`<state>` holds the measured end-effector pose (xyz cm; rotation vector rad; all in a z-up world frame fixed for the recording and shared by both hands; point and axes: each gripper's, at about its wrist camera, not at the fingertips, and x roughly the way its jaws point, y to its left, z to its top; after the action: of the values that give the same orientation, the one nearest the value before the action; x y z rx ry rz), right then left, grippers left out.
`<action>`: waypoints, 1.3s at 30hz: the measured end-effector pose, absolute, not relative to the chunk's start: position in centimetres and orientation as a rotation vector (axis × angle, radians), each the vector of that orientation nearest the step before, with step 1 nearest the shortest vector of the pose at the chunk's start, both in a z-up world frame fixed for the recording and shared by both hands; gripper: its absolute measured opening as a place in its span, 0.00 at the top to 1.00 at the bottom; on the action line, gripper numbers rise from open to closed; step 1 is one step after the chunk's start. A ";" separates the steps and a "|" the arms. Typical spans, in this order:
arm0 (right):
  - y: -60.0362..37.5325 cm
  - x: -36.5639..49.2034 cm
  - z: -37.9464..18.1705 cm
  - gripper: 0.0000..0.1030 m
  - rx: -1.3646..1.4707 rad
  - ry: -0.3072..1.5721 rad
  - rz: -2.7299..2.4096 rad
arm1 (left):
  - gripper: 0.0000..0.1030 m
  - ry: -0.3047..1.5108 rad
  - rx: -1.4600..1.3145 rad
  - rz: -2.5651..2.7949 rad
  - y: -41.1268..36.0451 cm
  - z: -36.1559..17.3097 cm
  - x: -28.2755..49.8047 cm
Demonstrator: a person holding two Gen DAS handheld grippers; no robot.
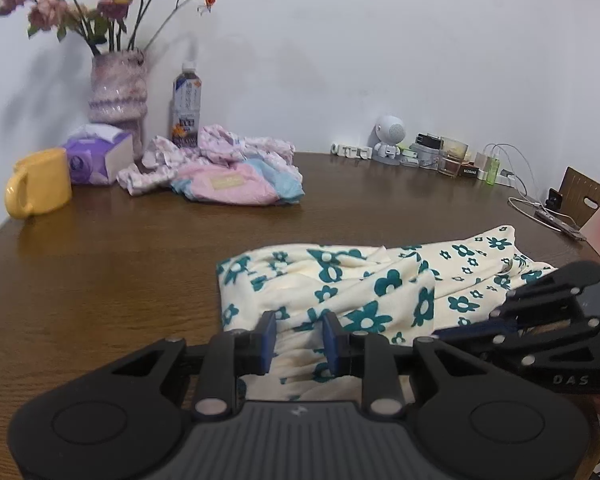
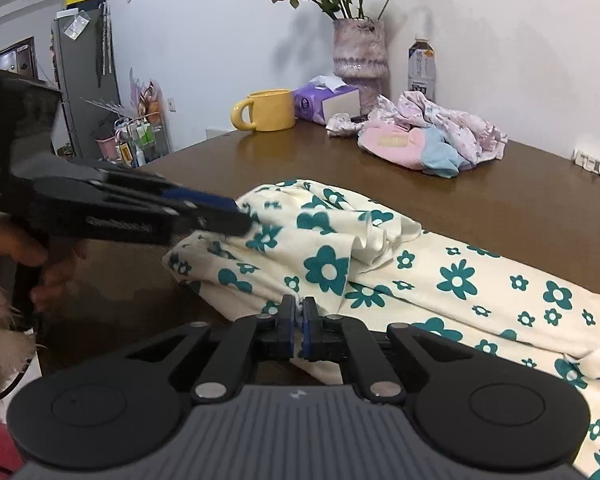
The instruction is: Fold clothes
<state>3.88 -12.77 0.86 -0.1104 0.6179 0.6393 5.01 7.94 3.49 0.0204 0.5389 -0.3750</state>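
Mid-fold: your right hand-held gripper pinches the floral garment's near edge, left hand-held gripper half-closed around a bunch; next, carry both across the counter.

Under both tools lies a brown wood-grain desk with a smooth, semi-gloss finish that mirrors the things on it. The cream cloth garment with teal flower print looks soft, matt and creased. The left tool is matt black plastic with blue pads and bright metal pivot pins, cloth gathered between its pads; the right tool is of the same make. Far ahead of the left tool stand a glossy yellow ceramic mug and a clear plastic bottle.
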 end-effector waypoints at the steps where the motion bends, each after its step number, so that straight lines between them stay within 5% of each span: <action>1: -12.7 4.0 0.8 0.97 -0.109 0.624 0.637 | 0.77 0.525 0.026 -0.378 7.9 3.9 4.5; 21: -13.3 3.1 1.3 0.92 -0.080 0.593 0.622 | 0.77 0.572 0.085 -0.424 6.2 2.4 2.5; 26: -13.4 1.9 3.7 0.69 -0.083 0.426 0.612 | 0.77 0.498 0.033 -0.427 7.0 4.3 2.7; 33: -10.4 6.4 3.7 0.70 -0.143 0.454 0.604 | 0.78 0.523 0.083 -0.374 5.5 4.2 6.4; 39: -10.4 9.3 0.6 0.86 -0.122 0.628 0.608 | 0.78 0.552 0.124 -0.370 4.8 2.6 7.4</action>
<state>9.31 -10.36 0.58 -0.1218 0.6276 0.6080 7.38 4.79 2.56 0.1244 0.5524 -0.3705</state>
